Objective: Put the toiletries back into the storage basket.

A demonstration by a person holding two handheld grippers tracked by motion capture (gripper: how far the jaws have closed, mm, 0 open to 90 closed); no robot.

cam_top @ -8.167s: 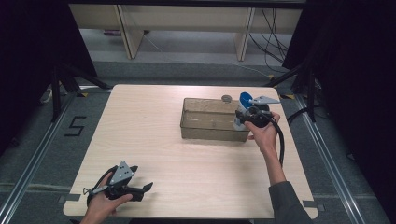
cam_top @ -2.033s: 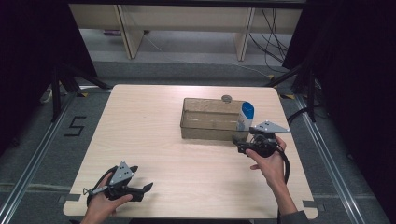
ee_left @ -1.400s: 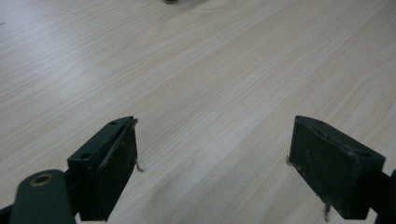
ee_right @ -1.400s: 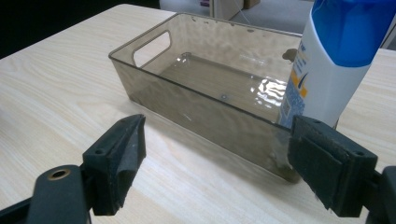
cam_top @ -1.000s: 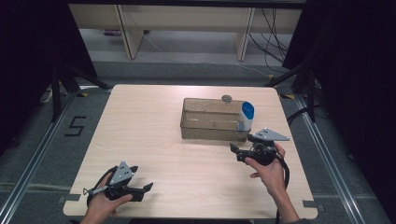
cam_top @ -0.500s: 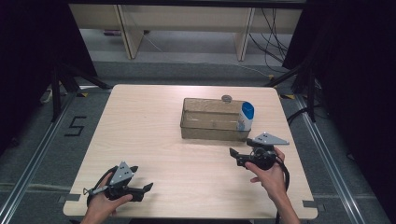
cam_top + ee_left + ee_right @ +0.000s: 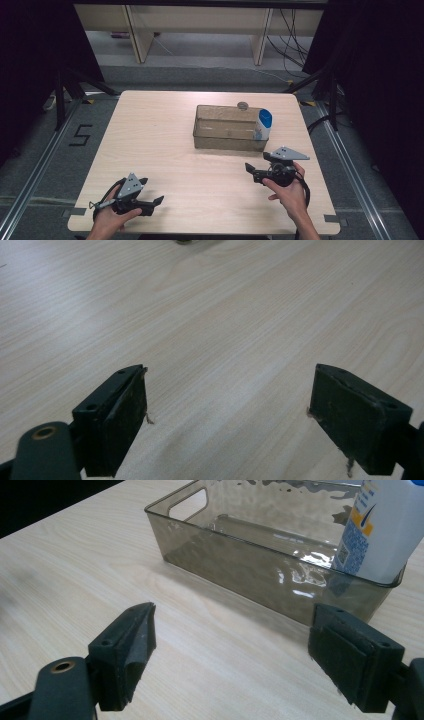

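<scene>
In the smoky clear bin (image 7: 227, 134) on the tabletop (image 7: 165, 140), a white bottle (image 7: 262, 125) stands upright; right claw (image 7: 251, 172) and left claw (image 7: 156, 202) are released, empty.

Each black tool (image 7: 254, 173) carries a grey three-cornered plate, padded jaws and a trailing cable.
</scene>
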